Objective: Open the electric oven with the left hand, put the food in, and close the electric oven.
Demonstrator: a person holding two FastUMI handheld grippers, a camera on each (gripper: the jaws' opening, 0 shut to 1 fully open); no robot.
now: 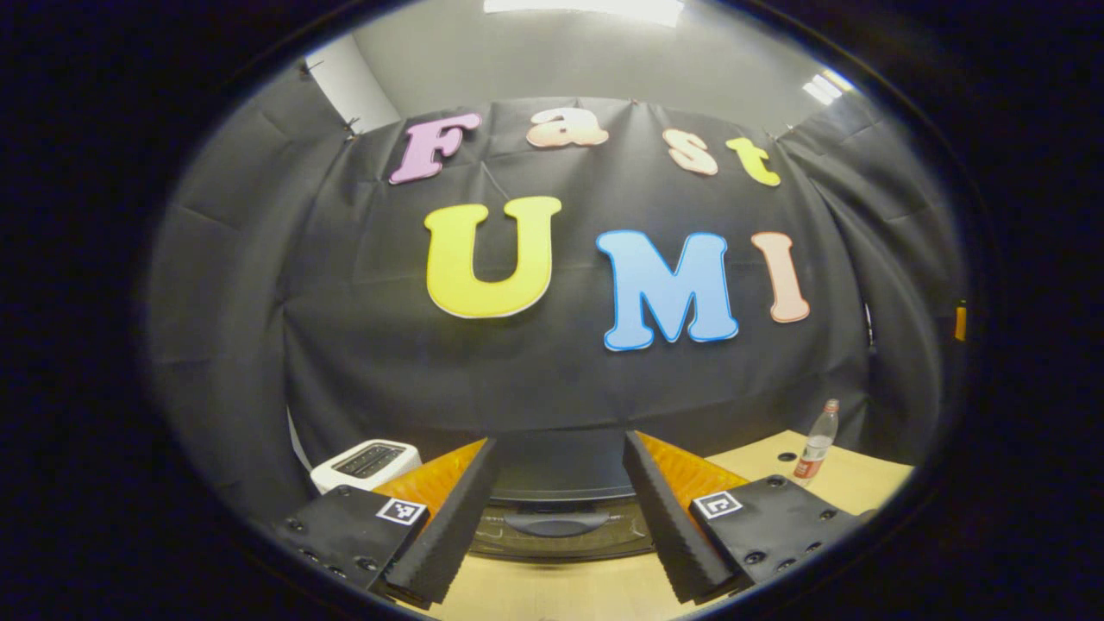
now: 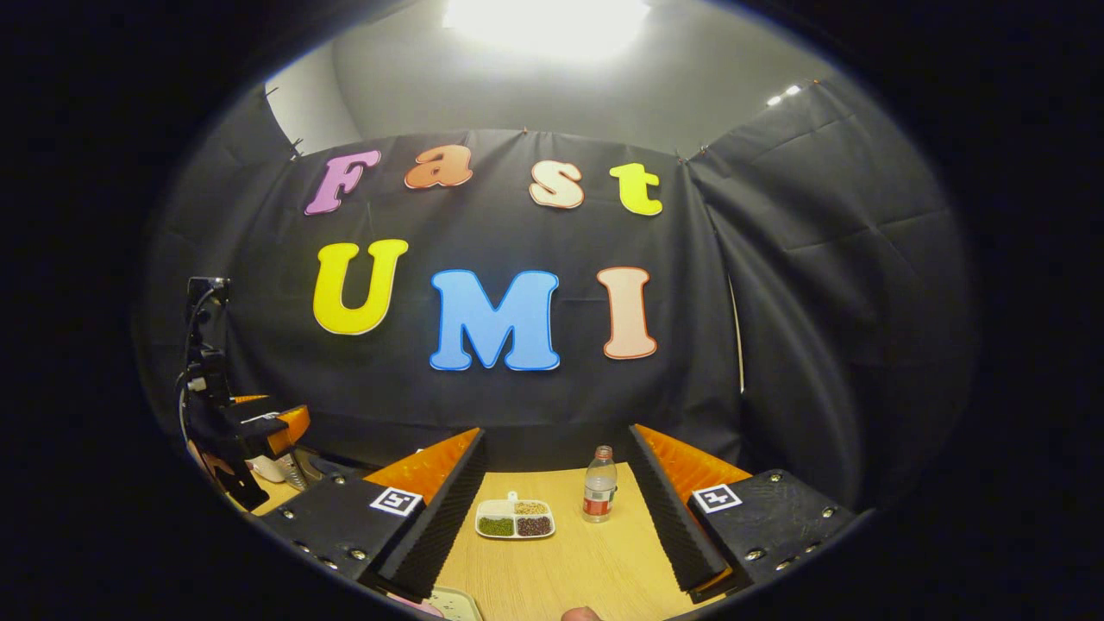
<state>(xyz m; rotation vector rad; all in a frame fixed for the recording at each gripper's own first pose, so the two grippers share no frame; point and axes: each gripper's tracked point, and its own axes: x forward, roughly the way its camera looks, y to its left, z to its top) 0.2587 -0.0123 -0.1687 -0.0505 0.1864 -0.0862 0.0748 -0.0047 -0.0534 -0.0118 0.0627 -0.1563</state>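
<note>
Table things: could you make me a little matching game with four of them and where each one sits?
Things:
1. oven
2. toaster
3. bottle
4. divided dish

Places:
A. upright on the table, just right of the dish
B. straight ahead between the left gripper's open fingers
C. white, left of the oven
D. on the table between the right gripper's open fingers, holding three kinds of grains

Pairs: 1-B, 2-C, 3-A, 4-D
</note>
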